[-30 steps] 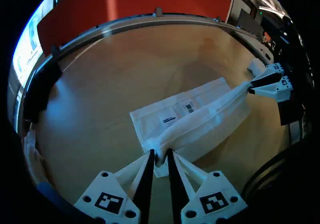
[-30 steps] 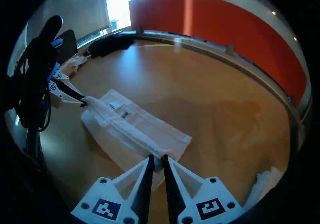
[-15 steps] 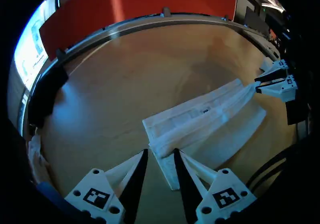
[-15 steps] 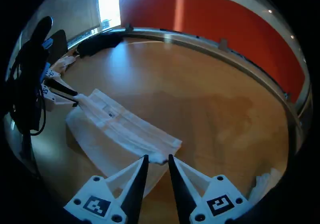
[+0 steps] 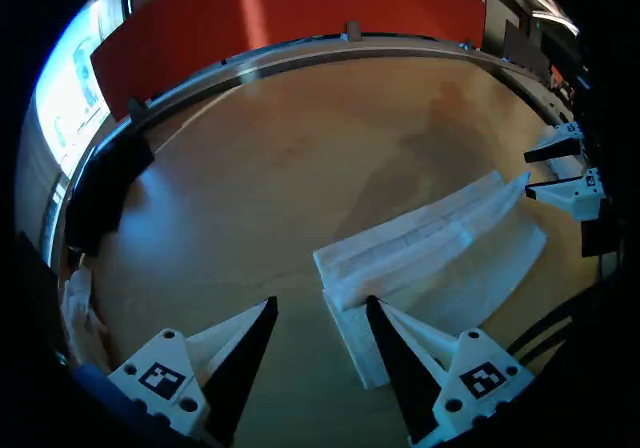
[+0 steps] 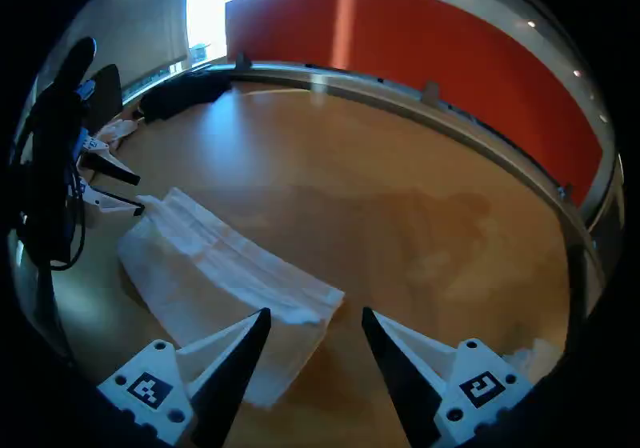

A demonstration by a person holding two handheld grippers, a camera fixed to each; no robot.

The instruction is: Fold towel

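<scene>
Plainly, one folded towel on one table (wooden) — left gripper and right gripper, fingers apart, empty.

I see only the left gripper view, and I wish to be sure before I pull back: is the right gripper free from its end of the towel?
Observer: Yes. In the right gripper view the right gripper stands wide open and clamps nothing. The towel lies with its end on the table, between the fingers.
Operator: Is anything lying close to that gripper which I could hit?
Observer: A crumpled white cloth lies on the table on its right side, apart from the towel.
</scene>
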